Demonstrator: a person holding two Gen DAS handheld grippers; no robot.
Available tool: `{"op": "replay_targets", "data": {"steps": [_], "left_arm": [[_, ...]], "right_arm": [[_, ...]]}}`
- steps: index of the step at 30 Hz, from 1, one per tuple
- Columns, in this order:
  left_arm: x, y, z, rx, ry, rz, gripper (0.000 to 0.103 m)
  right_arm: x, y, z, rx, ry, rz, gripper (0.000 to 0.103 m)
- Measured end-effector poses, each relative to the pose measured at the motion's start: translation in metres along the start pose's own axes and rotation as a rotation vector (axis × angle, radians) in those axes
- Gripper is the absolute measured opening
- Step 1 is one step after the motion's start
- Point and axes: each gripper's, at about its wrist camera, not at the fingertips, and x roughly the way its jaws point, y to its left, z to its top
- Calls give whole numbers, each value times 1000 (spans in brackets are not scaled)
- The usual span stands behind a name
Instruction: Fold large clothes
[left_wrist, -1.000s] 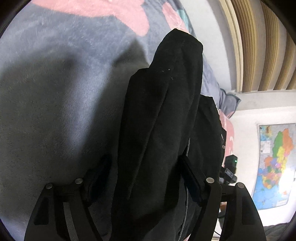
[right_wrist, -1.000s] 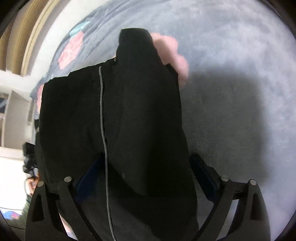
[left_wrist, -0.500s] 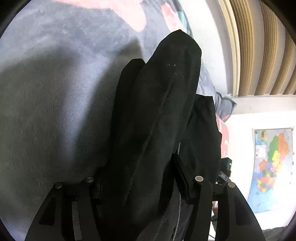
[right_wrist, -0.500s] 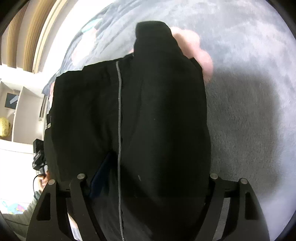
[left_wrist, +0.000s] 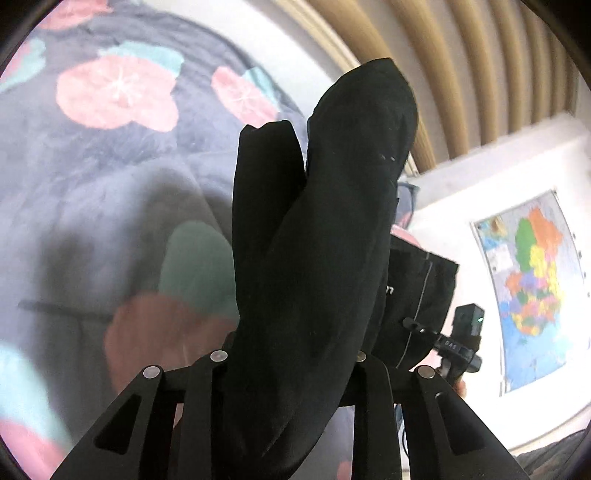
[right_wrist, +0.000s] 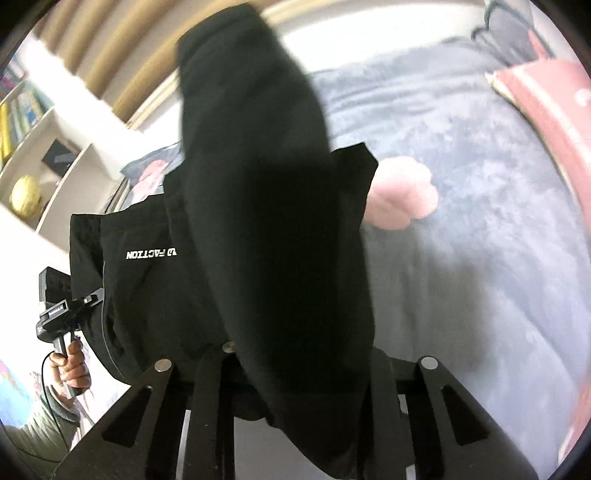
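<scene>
Blanket (left_wrist: 110, 177) now farther below, both grippers closing on garment (left_wrist: 314, 258)

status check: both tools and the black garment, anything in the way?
Left tool and right tool closing, black garment bunched between each. Garment hangs above grey flowered blanket. Nothing in the way.

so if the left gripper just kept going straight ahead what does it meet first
The black garment its closing jaws already pinch; the left gripper then probably meets the flowered blanket, though depth is unclear.
</scene>
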Motion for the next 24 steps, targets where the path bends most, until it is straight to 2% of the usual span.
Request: {"op": "replay_targets", "data": {"steps": [3,7,10,11,12,14,15,16,17,18,21,23,24], "left_arm": [[-25,-14,-34,5,-8,9,28],[-58,-8,-78,-28,0,15,28],[-71,1,-110,-66,22,23,28],[-70,6,-120,-87,39,31,28],[-69,11,-130,-97,52,52,28],[-64,39,-137,-126,44,153,31],[-62,61,-141,-196,34,215,32],[-60,79,-142,-268,32,242,37],[-58,102,-144,-358,31,262,40],[-56,129,-148,-438,26,268,42],[-55,174,-156,-592,29,175,50],[-65,179,-155,-626,24,141,50],[-76,173,-151,-590,3,177,50]], "right_arm": [[-27,21,-30,-27,5,-1,28],[-47,38,-74,-40,56,-4,28],[-56,40,-103,-15,81,65,25],[-54,42,-109,-11,101,33,25],[-44,41,-117,-16,137,-43,25],[-26,31,-121,15,170,-84,28],[-20,21,-122,45,181,-105,34],[-14,16,-123,71,192,-140,39],[-6,5,-125,91,202,-189,50],[-1,0,-127,103,209,-211,61],[12,-29,-131,180,241,-280,65],[3,-42,-136,227,240,-288,65],[-11,-50,-139,225,222,-319,65]]}}
